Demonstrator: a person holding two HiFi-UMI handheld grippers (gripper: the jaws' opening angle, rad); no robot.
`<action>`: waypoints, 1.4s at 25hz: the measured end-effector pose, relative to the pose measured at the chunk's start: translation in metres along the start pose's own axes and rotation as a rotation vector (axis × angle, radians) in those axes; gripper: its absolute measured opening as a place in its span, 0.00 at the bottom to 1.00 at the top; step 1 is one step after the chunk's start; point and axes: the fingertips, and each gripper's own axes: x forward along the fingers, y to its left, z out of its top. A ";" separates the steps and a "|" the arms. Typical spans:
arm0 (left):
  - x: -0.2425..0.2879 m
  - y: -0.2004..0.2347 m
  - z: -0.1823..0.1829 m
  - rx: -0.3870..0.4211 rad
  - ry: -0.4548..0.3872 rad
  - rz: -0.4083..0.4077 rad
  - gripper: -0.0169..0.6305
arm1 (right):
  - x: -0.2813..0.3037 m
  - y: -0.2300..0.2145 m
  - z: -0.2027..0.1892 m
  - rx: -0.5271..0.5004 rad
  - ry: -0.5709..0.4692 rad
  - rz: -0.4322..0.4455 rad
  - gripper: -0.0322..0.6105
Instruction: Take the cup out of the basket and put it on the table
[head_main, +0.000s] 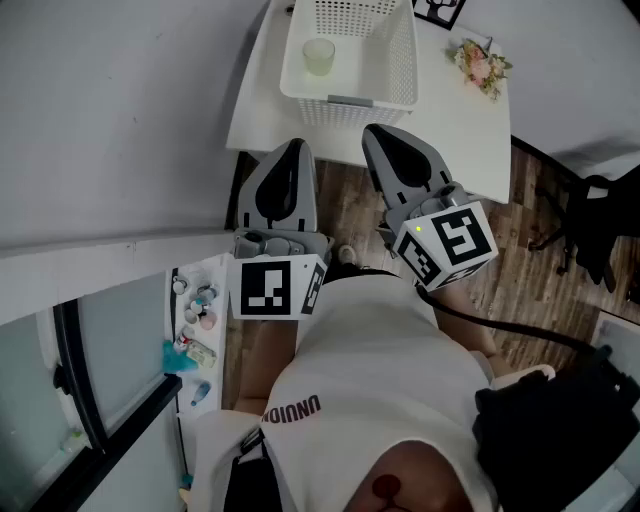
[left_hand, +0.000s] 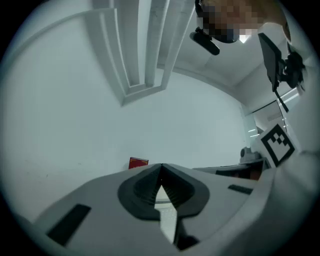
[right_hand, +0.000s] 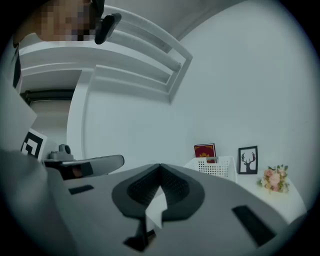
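Note:
A pale green cup (head_main: 319, 56) stands upright inside the white perforated basket (head_main: 350, 100) on the white table (head_main: 460, 140). Both grippers are held close to the person's body, short of the table's near edge and pointing level toward it. My left gripper (head_main: 297, 145) is shut with nothing in it, its tips meeting in the left gripper view (left_hand: 161, 166). My right gripper (head_main: 372, 130) is shut and empty as well, jaws closed in the right gripper view (right_hand: 160, 166). There the basket (right_hand: 216, 166) shows ahead to the right; the cup is hidden by its wall.
A small flower bunch (head_main: 480, 65) and a framed deer picture (right_hand: 248, 160) sit on the table right of the basket, with a red book (right_hand: 205, 151) behind it. A low shelf of small bottles (head_main: 197, 320) is on the left, a dark office chair (head_main: 590, 230) on the right.

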 end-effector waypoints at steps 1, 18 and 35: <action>0.000 -0.001 0.000 0.000 0.000 -0.001 0.05 | 0.000 0.000 0.000 0.001 -0.001 -0.001 0.08; -0.005 0.005 -0.001 -0.022 0.011 -0.006 0.05 | 0.003 0.008 -0.002 0.000 0.002 0.005 0.08; -0.008 0.024 -0.015 -0.091 0.020 -0.058 0.05 | 0.008 0.017 -0.008 -0.011 -0.033 -0.082 0.08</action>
